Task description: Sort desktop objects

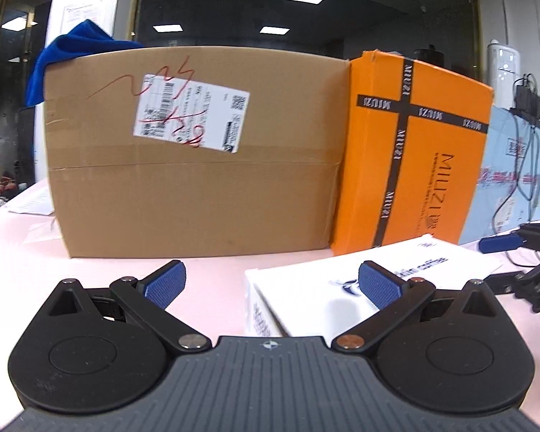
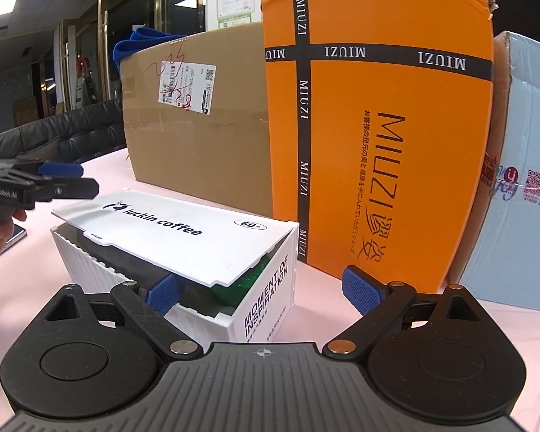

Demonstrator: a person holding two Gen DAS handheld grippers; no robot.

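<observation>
We hover our left gripper (image 1: 271,284) and right gripper (image 2: 264,289), jaws apart and empty, over the white coffee box (image 2: 262,320) on the pink surface (image 1: 18,252); next, probably, we close its half-open lid (image 2: 183,232).

Matt black plastic on left gripper (image 1: 271,284), ribbed blue rubbery pads (image 1: 165,284), bare metal pivot pins. Same on right gripper (image 2: 264,289). Smooth white corrugated plastic coffee box (image 2: 266,302). Matt brown cardboard carton (image 1: 198,194), paper label. Slightly glossy orange card box (image 2: 388,72). Blue fleecy cloth (image 1: 59,57). Smooth matt pink counter (image 1: 25,270).
</observation>
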